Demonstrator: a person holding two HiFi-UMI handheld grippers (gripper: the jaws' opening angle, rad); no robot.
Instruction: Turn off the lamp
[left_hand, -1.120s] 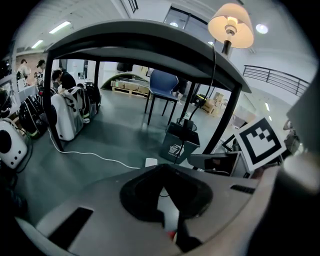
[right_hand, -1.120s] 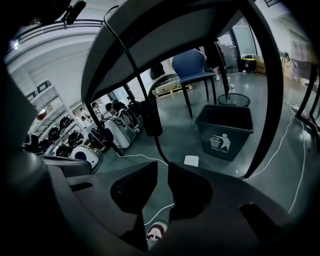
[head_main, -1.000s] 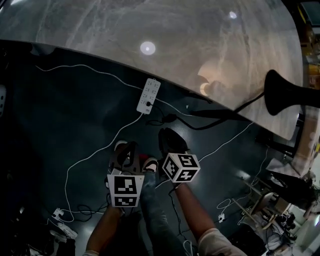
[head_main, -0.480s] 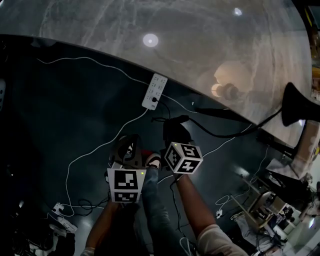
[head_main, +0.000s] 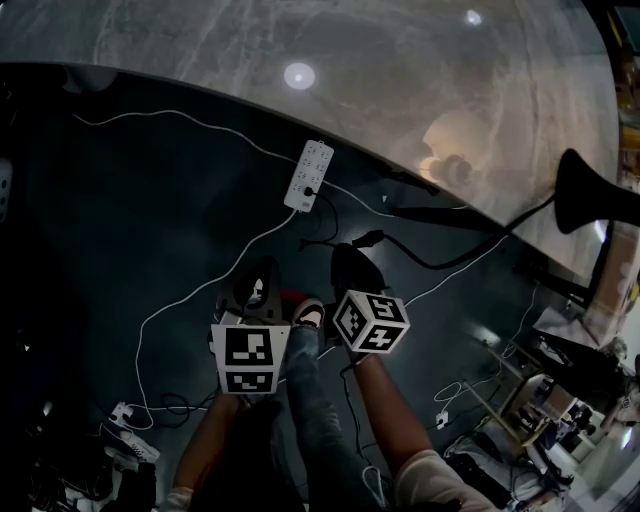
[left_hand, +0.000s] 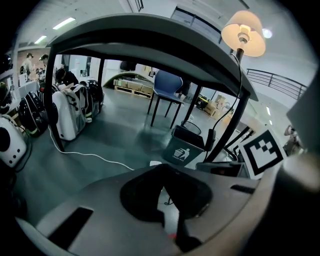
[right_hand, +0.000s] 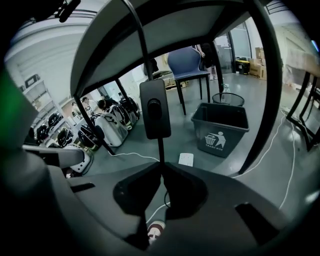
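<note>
Dark shop floor (head_main: 120, 220) under a round marble table (head_main: 200, 40), power strip (head_main: 309, 175) down there too. Lit lamp (left_hand: 243, 37) up at 1 o'clock from the left gripper (left_hand: 163, 175), shut tight on nothing. Right gripper (right_hand: 161, 167) pinched closed on the thin cord (right_hand: 160, 150), inline switch (right_hand: 155, 115) just above at 12. Floppy light cord, small hard plastic switch: probably best to steady the body and press the button

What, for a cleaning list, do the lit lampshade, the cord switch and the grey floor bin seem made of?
Cream conical lampshade: probably fabric or thin translucent plastic, matte; light glows through it.
Black rectangular cord switch: likely hard plastic, matte, with a moulded round button.
Dark grey rectangular waste bin: likely moulded plastic, smooth, faint sheen, white printed symbol.
</note>
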